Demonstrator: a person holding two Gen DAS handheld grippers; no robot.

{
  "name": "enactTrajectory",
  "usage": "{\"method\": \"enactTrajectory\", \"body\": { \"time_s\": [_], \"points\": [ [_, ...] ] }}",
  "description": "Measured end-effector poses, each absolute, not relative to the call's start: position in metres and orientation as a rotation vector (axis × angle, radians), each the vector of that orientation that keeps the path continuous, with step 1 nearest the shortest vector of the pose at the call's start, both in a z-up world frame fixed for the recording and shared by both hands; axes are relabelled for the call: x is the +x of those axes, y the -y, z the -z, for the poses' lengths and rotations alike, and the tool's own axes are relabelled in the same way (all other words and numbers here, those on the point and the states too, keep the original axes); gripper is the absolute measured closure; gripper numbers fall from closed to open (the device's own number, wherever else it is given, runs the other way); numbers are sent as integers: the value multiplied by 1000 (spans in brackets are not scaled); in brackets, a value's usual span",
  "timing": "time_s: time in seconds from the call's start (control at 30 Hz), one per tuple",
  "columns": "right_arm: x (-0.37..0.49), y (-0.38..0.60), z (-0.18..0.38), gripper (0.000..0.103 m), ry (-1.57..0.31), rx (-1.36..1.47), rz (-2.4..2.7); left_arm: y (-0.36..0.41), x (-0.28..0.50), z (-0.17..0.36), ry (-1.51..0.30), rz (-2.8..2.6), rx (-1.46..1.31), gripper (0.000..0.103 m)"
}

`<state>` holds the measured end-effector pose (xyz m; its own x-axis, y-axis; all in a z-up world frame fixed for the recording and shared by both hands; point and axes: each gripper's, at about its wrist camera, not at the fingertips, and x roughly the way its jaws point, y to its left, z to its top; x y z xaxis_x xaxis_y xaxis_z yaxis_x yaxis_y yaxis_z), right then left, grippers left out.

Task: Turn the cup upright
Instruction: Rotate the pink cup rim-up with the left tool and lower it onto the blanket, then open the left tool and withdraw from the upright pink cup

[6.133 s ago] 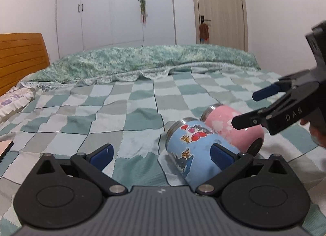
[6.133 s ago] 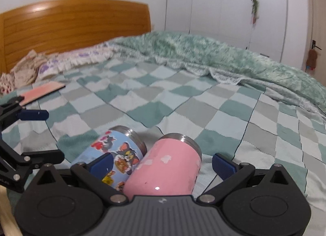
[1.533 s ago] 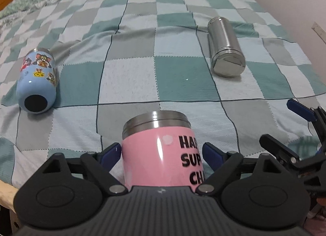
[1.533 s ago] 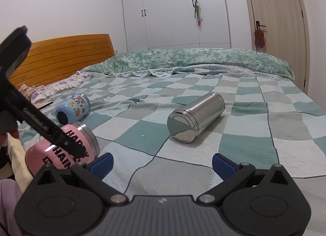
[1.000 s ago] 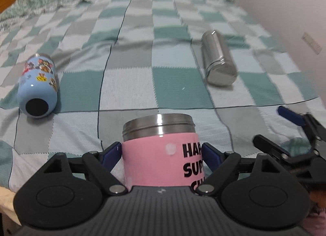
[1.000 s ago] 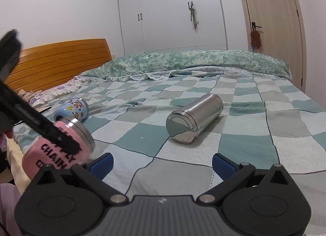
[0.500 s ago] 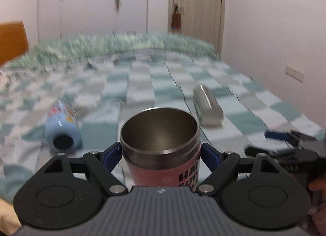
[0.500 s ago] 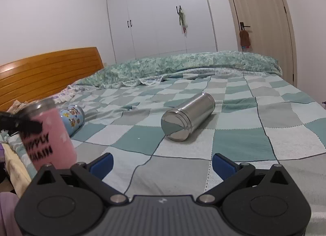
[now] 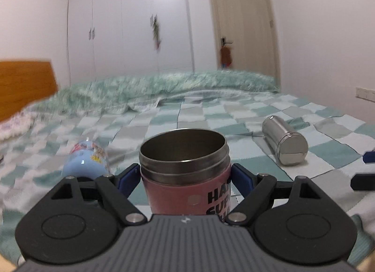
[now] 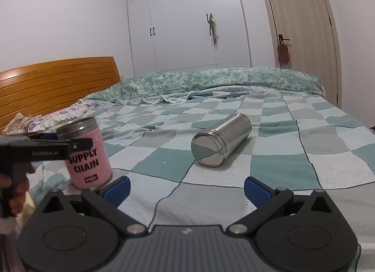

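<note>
While right jaws gape empty, left jaws clamp the upright pink steel-rimmed cup [image 9: 187, 178].

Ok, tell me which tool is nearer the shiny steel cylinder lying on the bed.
Right. The right tool faces the steel cylinder across bare quilt; the left tool, gripping the pink cup, sits farther off.

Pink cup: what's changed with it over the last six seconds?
The left gripper took the pink cup from beside the blue cup, carried it toward the bed's near edge and turned it upright, mouth up. The right gripper stays open and empty; the steel cup still lies sideways.
</note>
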<state>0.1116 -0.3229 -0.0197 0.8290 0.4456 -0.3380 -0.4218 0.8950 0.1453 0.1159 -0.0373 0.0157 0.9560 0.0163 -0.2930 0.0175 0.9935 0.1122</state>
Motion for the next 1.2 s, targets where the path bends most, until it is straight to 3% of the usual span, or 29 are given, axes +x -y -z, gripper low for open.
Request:
{"method": "enactTrajectory", "body": {
  "time_s": [0.2,0.27,0.3,0.43,0.63,1.2],
  "points": [
    [111,321,20,0,-368,58,-459,38,112,-14,-288,4,116,17],
    [108,321,20,0,-356,58,-460,31,106,-15,-267,35,84,9],
    [108,321,19,0,-351,56,-459,28,101,-17,-250,49,67,0],
    [101,319,16,0,-322,39,-444,21,67,-31,-135,10,55,0],
    [72,320,9,0,-292,15,-416,7,16,-42,-110,21,41,0],
    [-25,332,21,0,-142,-58,-237,-8,-57,0,-88,-59,19,0]
  ]
}}
